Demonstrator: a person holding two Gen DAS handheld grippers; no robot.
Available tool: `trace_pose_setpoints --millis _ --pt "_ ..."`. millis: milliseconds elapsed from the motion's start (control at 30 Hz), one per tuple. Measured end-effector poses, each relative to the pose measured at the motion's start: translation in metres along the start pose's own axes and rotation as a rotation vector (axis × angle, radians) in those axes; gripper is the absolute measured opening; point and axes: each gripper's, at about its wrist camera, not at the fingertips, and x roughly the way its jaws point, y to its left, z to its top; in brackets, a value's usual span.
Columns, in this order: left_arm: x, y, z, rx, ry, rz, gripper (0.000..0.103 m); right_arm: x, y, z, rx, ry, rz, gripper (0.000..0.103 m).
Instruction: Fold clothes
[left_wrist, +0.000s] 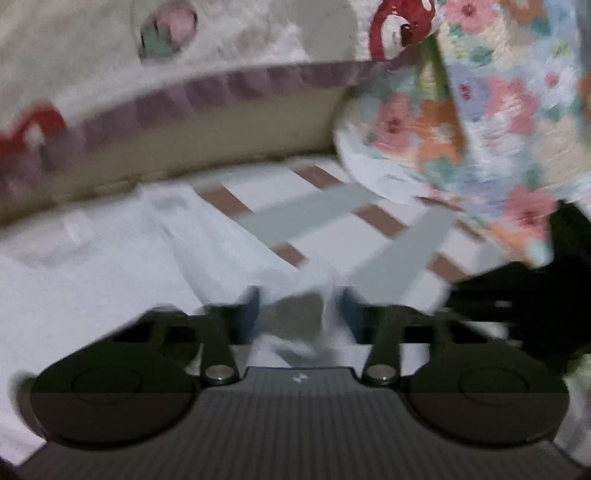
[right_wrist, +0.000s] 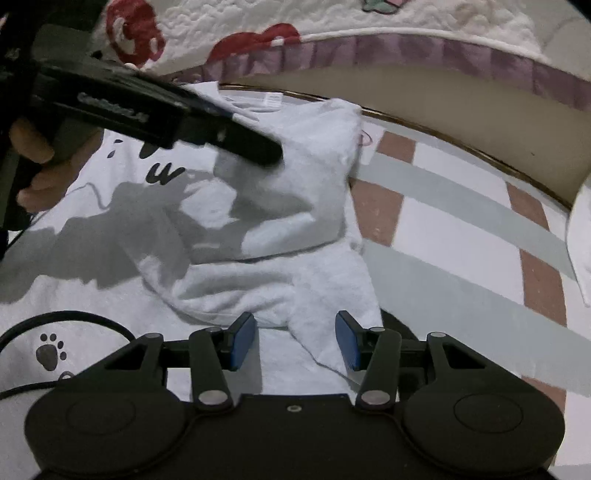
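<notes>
Shirt (right_wrist: 258, 221) is spread on the striped sheet (right_wrist: 461, 229), collar at 12 o'clock, one side already folded in. My right gripper (right_wrist: 295, 339) hangs open over the hem corner, which pokes toward 6 between the pads, not pinched. My left gripper (left_wrist: 299, 314) has cloth bunched between its fingers; too blurry to call it gripped. Right's closer, I reckon.

A white T-shirt (right_wrist: 258, 206) lies spread on the checked surface, neck label toward the far edge. Black print and a grey paw print mark its front. One side is folded in over the body, leaving a thick, rumpled double layer; a loose corner of cloth hangs at the near side.
</notes>
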Motion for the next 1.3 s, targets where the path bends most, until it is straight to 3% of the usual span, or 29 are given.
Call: trace_pose_setpoints --millis 33,133,200,300,433,533,600,667,733,767,833,1000,1067,1267,1300 --pt "-0.01 -0.002 -0.003 0.029 -0.055 0.107 0.001 0.0 0.0 0.001 0.0 -0.001 0.002 0.055" --pt "-0.049 -0.002 -0.012 0.063 -0.223 0.396 0.001 0.0 0.0 -0.002 -0.005 -0.004 -0.005 0.06" --pt "-0.076 0.016 -0.02 -0.116 -0.28 0.388 0.001 -0.002 0.0 -0.004 -0.02 -0.003 -0.009 0.062" --pt "-0.087 0.037 -0.042 -0.261 -0.219 0.407 0.001 -0.004 -0.003 -0.007 -0.019 0.001 -0.011 0.065" --pt "-0.083 0.055 -0.068 -0.369 -0.136 0.4 0.001 -0.007 0.007 -0.004 -0.041 -0.006 -0.056 0.065" --pt "-0.089 0.061 -0.078 -0.493 -0.122 0.36 0.001 -0.019 0.027 0.0 -0.107 -0.054 -0.091 0.065" --pt "-0.099 0.073 -0.085 -0.673 -0.154 0.234 0.001 -0.029 0.041 0.002 -0.137 -0.097 -0.062 0.065" --pt "-0.116 0.089 -0.095 -0.877 -0.255 0.065 0.001 -0.03 0.045 0.007 -0.09 -0.088 0.013 0.066" --pt "-0.134 0.092 -0.097 -0.912 -0.34 0.023 0.001 -0.027 0.042 0.009 -0.008 -0.075 0.093 0.066" --pt "-0.142 0.087 -0.094 -0.867 -0.358 0.072 0.001 -0.026 0.04 0.009 0.032 -0.075 0.122 0.066" --pt "-0.142 0.079 -0.09 -0.75 -0.315 0.202 0.001 -0.024 0.037 0.007 0.088 -0.069 0.166 0.066" --pt "-0.12 0.102 -0.118 -1.056 -0.173 0.075 0.001 -0.026 0.051 0.016 0.033 -0.053 0.149 0.066" --pt "-0.121 0.101 -0.119 -1.089 -0.181 0.046 0.001 -0.028 0.062 0.025 -0.003 -0.052 0.13 0.066" --pt "-0.138 0.081 -0.091 -1.011 -0.248 -0.013 0.001 -0.037 0.092 0.059 -0.062 -0.091 0.2 0.067" --pt "-0.14 0.077 -0.088 -0.998 -0.255 -0.019 0.001 -0.034 0.102 0.067 -0.043 -0.088 0.169 0.068"
